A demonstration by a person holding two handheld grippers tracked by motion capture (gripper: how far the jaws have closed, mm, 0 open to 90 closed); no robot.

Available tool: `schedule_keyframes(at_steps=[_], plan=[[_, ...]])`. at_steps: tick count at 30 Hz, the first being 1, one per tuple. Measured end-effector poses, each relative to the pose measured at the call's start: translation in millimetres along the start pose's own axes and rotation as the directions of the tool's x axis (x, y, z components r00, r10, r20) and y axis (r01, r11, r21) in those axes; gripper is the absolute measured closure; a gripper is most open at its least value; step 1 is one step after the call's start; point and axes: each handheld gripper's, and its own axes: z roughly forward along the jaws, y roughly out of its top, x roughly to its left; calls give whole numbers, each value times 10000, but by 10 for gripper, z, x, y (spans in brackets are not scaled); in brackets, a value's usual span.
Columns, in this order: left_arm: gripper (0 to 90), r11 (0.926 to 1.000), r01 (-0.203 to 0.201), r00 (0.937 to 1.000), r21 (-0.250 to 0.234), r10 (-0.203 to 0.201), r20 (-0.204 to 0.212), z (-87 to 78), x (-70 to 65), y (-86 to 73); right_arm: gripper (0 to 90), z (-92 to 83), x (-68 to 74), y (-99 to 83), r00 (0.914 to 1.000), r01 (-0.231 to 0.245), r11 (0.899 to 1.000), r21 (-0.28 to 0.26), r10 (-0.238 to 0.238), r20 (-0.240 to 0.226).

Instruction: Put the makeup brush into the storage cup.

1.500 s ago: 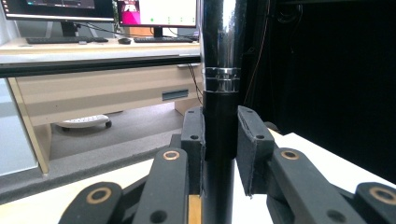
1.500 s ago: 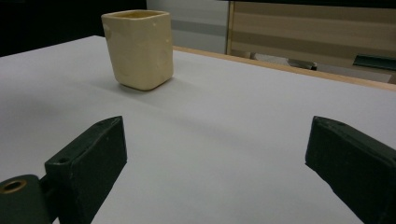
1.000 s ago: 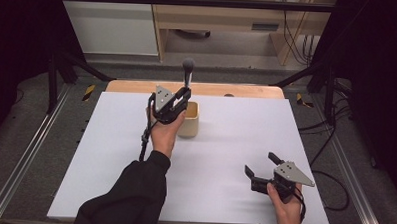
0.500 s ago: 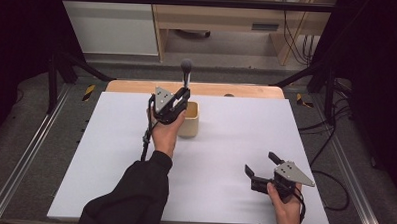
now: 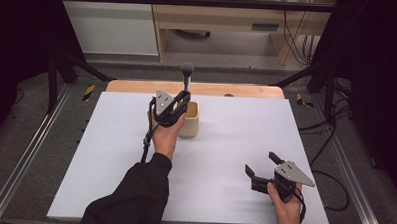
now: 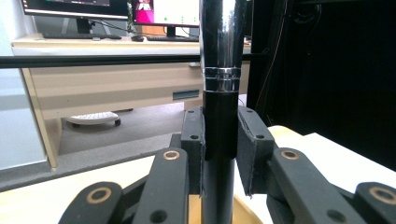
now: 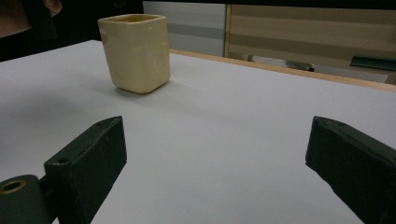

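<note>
Left hand-held gripper (image 5: 183,104) was clamped on the shaft of a tall utensil (image 5: 186,76), pads either side of the black section just below the chrome collar, as the left gripper view (image 6: 219,144) showed. Utensil stood near upright, long axis vertical, rounded dark head up top; lower end dropped toward the mouth of the cream cup (image 5: 190,119) directly beneath the grip. Whether the tip was inside the cup or resting on its bottom couldn't be confirmed; hand & gripper body blocked that in the high view. Cup sat upright on the white bench (image 5: 235,143), toward the far side, left of centre. Right hand-held gripper (image 5: 262,164) was low at the near right of the bench, jaws wide apart w/ nothing between, pointed at the cup (image 7: 135,51), well apart from it. Judgement: left hand nearer by far; coming move is straight along the utensil's vertical axis relative to the cup.
</note>
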Motion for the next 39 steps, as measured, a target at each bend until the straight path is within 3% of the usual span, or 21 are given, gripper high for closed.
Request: schedule_keyframes(at_steps=[25,39], plan=[[744,9999,-74,9999,93,73,86,-62,-31,-260,53,12,0,-9,10000,36,10000,47,-36,37],[744,9999,-151,9998,78,150,88,-86,-40,-293,52,15,1,-15,10000,62,9999,129,-61,-42]])
